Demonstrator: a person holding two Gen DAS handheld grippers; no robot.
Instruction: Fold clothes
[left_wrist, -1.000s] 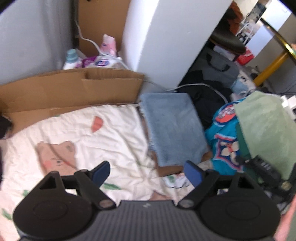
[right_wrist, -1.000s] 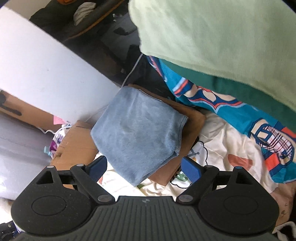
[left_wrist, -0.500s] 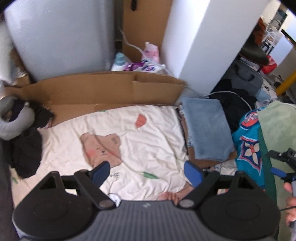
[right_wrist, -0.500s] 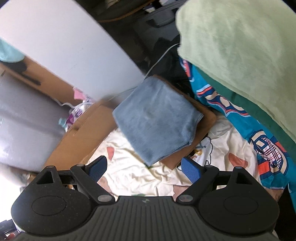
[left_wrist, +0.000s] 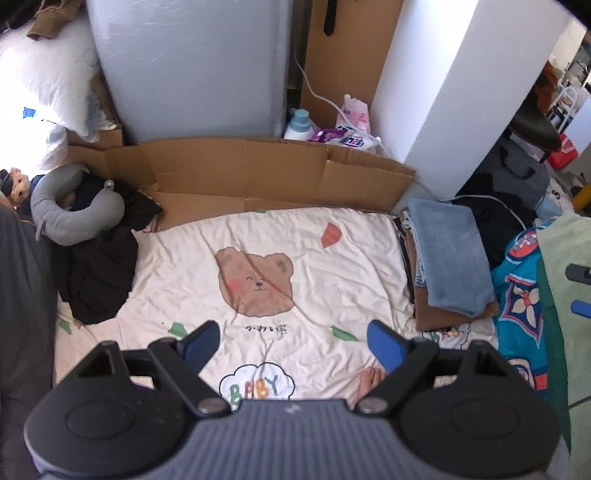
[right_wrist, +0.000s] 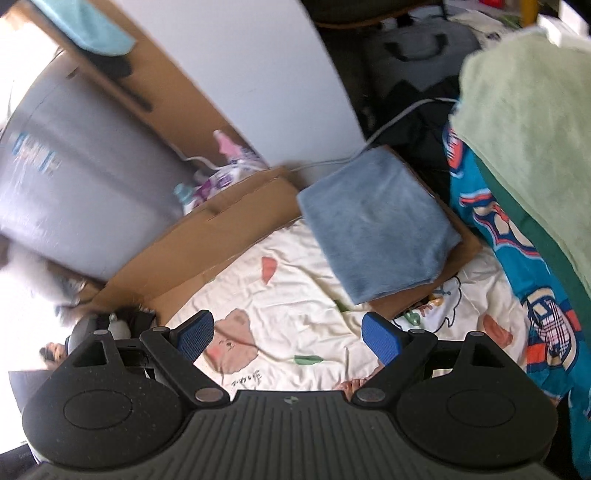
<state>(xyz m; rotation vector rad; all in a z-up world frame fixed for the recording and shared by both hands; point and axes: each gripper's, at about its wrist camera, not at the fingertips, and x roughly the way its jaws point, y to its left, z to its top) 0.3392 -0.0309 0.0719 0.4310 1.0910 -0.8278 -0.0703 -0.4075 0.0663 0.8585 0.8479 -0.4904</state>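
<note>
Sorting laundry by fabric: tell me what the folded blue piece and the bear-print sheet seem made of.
Folded blue piece: looks like plush terry or microfibre, with a matte, fuzzy nap. Bear-print sheet: probably thin woven cotton, smooth and matte, with fine sharp creases.

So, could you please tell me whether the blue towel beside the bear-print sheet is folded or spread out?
Folded. The blue towel lies as a compact, layered rectangle on a brown folded cloth, its stacked edges showing.

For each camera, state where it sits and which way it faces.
Left wrist: on the left hand-held gripper, facing steeply down at the bear blanket; open jaws and toes show.
Right wrist: on the right hand-held gripper, rolled, facing down; open jaws show.
Shared: blanket, blue towel, cardboard.
</note>
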